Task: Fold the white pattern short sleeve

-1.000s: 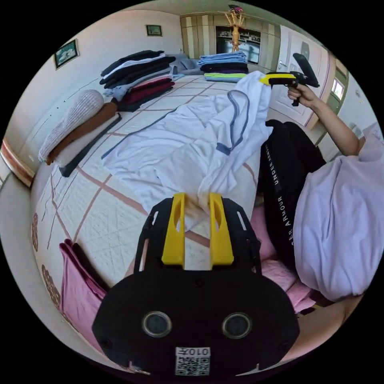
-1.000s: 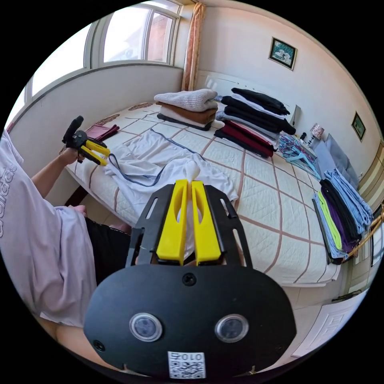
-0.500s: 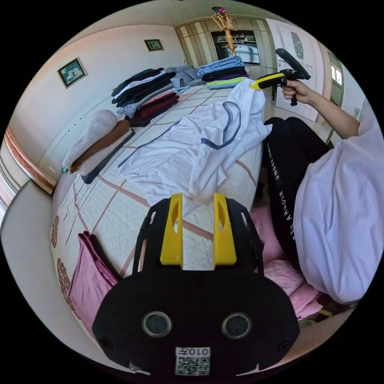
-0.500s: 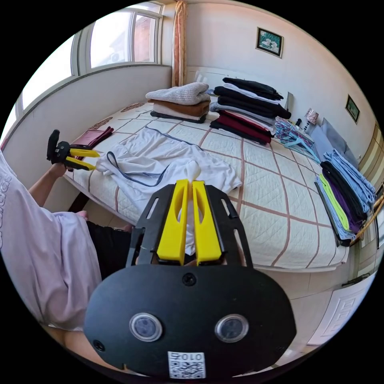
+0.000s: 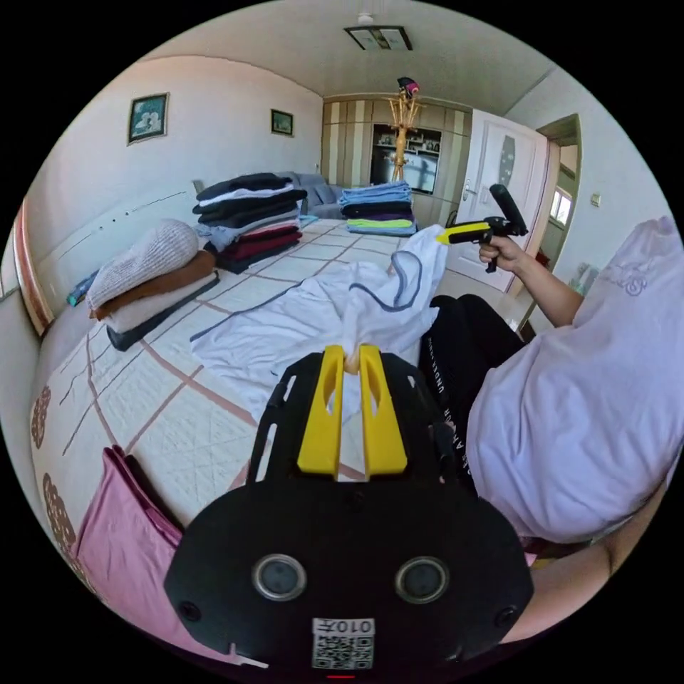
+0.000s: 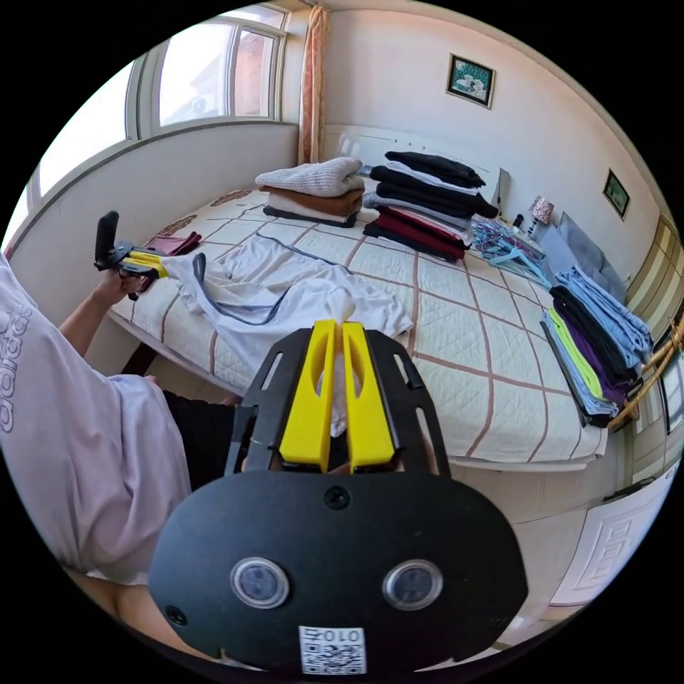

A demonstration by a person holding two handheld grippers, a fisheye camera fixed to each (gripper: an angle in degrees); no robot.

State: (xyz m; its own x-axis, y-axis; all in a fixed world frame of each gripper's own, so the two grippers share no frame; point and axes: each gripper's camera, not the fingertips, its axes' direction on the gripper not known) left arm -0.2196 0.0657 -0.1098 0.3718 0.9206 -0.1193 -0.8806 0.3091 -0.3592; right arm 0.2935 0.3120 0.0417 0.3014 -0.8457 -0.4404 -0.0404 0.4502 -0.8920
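Soft matt white cloth shirt [image 5: 299, 328] with grey-blue trim, quilted stitched bedspread [image 6: 456, 342], smooth yellow plastic jaws on the left gripper [image 5: 350, 353], chunky knitted sweater [image 6: 313, 174]

The right gripper [image 6: 337, 331] has its yellow jaws pressed together on a bunch of the white shirt [image 6: 285, 292], which lies rumpled along the near edge of the bed [image 6: 456, 363]. At the bed's left corner the left gripper [image 6: 153, 263], held in a hand [image 6: 117, 285], has the shirt's blue-trimmed edge between its jaws. A pink cloth [image 6: 174, 244] lies just beyond it. Folded stacks [image 6: 370, 196] sit along the far edge by the headboard, and another pile [image 6: 591, 342] runs along the right edge. A person in a pale top [image 6: 78, 442] stands at the left.
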